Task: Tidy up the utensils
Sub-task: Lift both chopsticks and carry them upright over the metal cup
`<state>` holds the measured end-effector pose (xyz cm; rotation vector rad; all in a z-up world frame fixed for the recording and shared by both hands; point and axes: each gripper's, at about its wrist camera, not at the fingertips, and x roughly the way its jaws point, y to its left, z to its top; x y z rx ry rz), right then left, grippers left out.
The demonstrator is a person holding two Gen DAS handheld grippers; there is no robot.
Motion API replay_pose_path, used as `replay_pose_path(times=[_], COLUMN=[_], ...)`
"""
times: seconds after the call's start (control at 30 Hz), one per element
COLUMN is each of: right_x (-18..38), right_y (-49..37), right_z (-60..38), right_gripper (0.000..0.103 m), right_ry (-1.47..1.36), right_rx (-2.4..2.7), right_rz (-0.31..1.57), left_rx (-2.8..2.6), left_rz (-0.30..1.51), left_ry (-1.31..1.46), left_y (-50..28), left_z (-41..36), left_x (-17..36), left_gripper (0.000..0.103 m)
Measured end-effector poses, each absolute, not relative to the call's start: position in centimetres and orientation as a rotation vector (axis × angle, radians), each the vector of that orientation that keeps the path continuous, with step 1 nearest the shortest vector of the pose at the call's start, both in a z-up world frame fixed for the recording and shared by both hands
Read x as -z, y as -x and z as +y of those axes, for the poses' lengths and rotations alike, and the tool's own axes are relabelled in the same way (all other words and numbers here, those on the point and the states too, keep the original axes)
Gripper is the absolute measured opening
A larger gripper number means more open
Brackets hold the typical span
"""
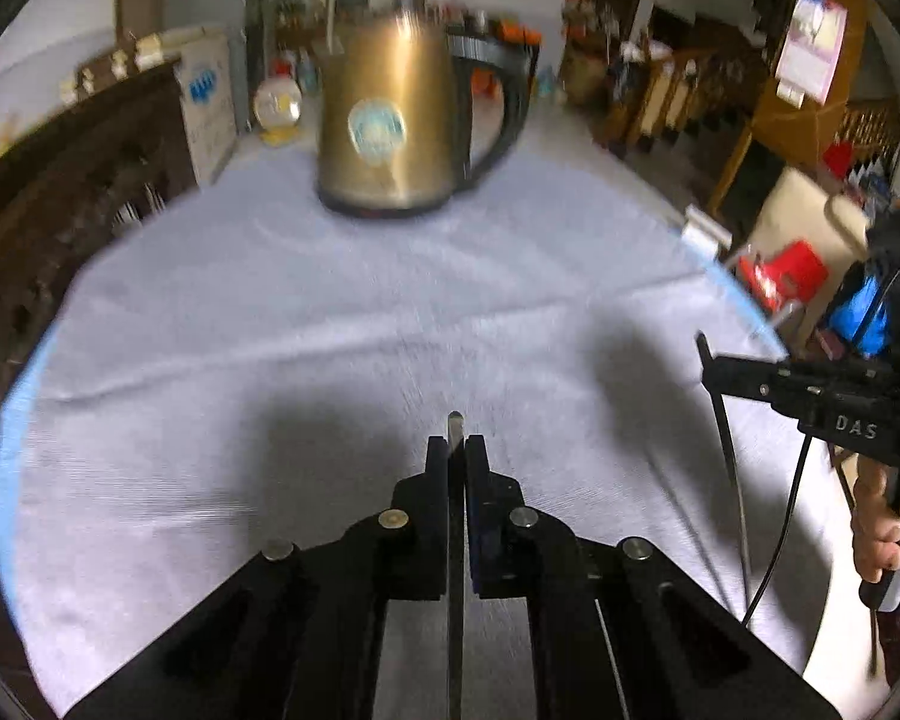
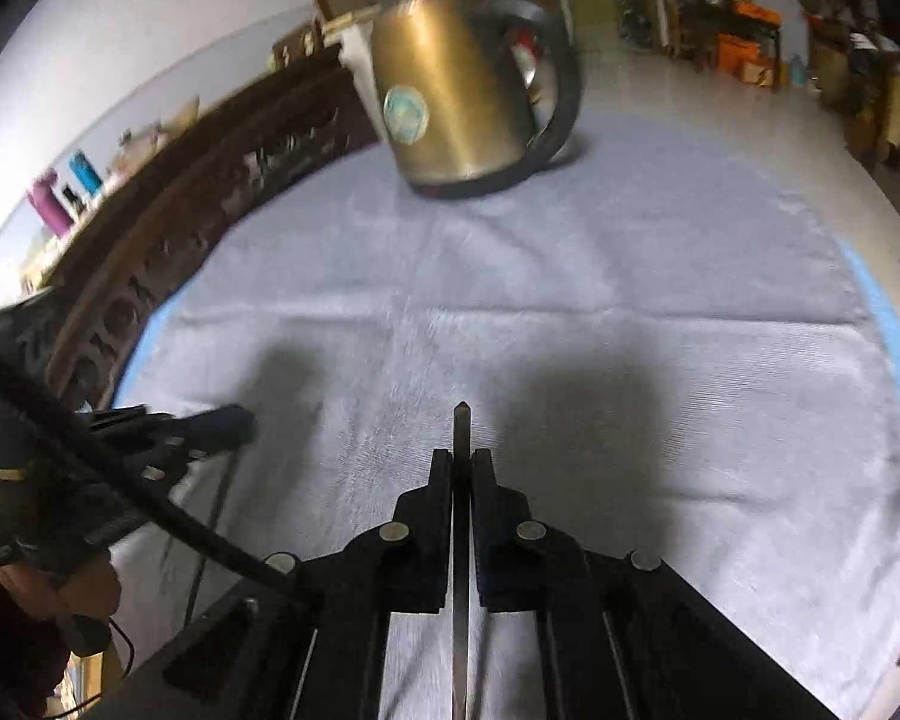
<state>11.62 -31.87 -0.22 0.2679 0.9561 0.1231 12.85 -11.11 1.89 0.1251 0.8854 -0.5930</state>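
My left gripper (image 1: 456, 450) is shut on a thin metal utensil (image 1: 455, 540) whose end sticks out past the fingertips, above the pale cloth. My right gripper (image 2: 462, 462) is shut on a second thin metal utensil (image 2: 461, 540), its pointed end forward. The right gripper also shows at the right of the left wrist view (image 1: 711, 372), its utensil (image 1: 729, 450) hanging down. The left gripper shows at the left of the right wrist view (image 2: 234, 420), its utensil (image 2: 210, 528) hanging down. Both are held above the cloth, side by side and apart.
A bronze kettle (image 1: 390, 120) with a black handle stands at the far side of the cloth-covered table (image 1: 330, 312); it also shows in the right wrist view (image 2: 450, 102). A dark carved wooden rail (image 2: 180, 228) runs along the left edge. Furniture and clutter lie beyond.
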Motion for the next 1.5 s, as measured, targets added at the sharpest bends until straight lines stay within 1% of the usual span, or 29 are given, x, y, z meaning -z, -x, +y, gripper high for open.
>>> replay_pose_path(times=[0.1, 0.27, 0.37, 0.5, 0.7, 0.87, 1.13, 1.4, 1.5], right_x=[-2.1, -5.5, -7.4, -9.3, -11.0, -12.1, -13.3, -14.0, -15.2], right_y=[-8.7, -4.1, -0.2, 4.4, 10.2, 12.9, 15.3, 16.1, 16.5], right_z=[-32.3, -32.5, -31.9, -31.0, -29.9, -28.8, -27.7, -27.4, -27.2], right_gripper=[0.007, 0.007, 0.006, 0.006, 0.007, 0.006, 0.006, 0.006, 0.006], right_ry=[-0.301, -0.332, -0.345, -0.350, -0.377, -0.374, -0.365, -0.382, -0.385], right_rx=[-0.102, -0.061, -0.022, 0.017, 0.057, 0.054, 0.045, 0.038, 0.026], right_rz=[0.883, 0.752, 0.663, 0.578, 0.475, 0.429, 0.372, 0.341, 0.293], left_rx=[0.569, 0.543, 0.519, 0.489, 0.476, 0.470, 0.466, 0.455, 0.459], left_rz=[0.773, 0.611, 0.534, 0.470, 0.437, 0.417, 0.383, 0.372, 0.351], left_ry=[-0.091, -0.031, -0.016, -0.019, 0.039, 0.062, 0.073, 0.064, 0.080], left_y=[-10.0, -4.7, -1.2, 2.4, 5.1, 6.8, 9.2, 9.9, 10.3], left_z=[-8.8, -5.9, -4.4, -3.3, -2.1, -1.2, -0.9, -1.5, -1.4], left_x=[-5.6, -9.9, -11.4, -12.2, -12.2, -12.8, -13.6, -14.1, -15.0], left_gripper=[0.005, 0.005, 0.005, 0.005, 0.005, 0.005, 0.005, 0.005, 0.005])
